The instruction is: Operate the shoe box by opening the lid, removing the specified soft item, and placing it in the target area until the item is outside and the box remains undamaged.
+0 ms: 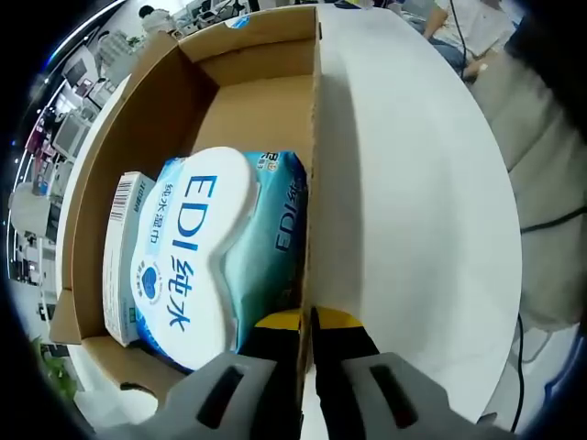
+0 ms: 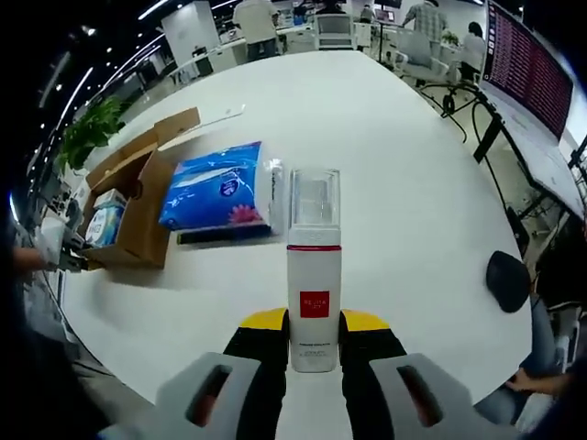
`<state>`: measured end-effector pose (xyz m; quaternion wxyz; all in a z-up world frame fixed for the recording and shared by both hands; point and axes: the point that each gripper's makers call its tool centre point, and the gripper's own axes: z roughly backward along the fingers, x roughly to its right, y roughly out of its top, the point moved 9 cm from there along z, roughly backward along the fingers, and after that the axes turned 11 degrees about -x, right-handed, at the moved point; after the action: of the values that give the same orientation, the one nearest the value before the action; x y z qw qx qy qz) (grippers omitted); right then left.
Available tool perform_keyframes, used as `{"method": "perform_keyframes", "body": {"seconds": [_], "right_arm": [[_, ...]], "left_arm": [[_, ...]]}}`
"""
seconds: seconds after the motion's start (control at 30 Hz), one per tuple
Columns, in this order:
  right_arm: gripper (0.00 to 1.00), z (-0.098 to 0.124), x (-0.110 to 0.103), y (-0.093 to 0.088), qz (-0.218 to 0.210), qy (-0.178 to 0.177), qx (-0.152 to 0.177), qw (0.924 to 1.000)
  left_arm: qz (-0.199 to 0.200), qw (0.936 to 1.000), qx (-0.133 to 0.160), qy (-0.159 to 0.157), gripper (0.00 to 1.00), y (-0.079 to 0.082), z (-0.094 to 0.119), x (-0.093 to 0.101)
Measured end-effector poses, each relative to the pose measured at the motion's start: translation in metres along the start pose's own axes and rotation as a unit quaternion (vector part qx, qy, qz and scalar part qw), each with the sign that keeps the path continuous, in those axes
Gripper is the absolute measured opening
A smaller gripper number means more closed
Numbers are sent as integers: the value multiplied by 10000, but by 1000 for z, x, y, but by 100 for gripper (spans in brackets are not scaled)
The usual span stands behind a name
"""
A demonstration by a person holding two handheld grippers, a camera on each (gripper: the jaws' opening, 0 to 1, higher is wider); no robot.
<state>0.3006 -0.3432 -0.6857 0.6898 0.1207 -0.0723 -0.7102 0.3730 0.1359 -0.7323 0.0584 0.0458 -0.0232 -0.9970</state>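
Clamped on the right wall of the open shoe box (image 1: pixel 197 101), the left tongs (image 1: pixel 307 323) were best kept steady so the cardboard was not torn. On the counter (image 2: pixel 394 156) one blue tissue pack (image 2: pixel 213 195) was seen beside the box, one wipes pack (image 1: pixel 206 252) and one small carton (image 1: pixel 122 257) inside, while the right tongs (image 2: pixel 313 332) were closed on one bottle (image 2: pixel 314 275).

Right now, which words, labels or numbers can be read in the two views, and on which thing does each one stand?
"EDI 纯水" on the wipes pack in the shoe box.
Small white box: barcode and print, too small to read.
Red label on the bottle: blurred.
Blue tissue pack: unreadable.
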Motion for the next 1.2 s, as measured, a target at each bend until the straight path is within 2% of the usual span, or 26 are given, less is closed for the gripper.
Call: {"method": "perform_keyframes", "body": {"seconds": [0.9,1.2], "right_arm": [[18,-28,9,-25,-181,-88,-610,9979],[18,-34,12,-26,-254,-164,-705,9971]], "left_arm": [[3,10000,-3,1,1,0,0,0],[9,10000,-5,-2,1,0,-1,0]]}}
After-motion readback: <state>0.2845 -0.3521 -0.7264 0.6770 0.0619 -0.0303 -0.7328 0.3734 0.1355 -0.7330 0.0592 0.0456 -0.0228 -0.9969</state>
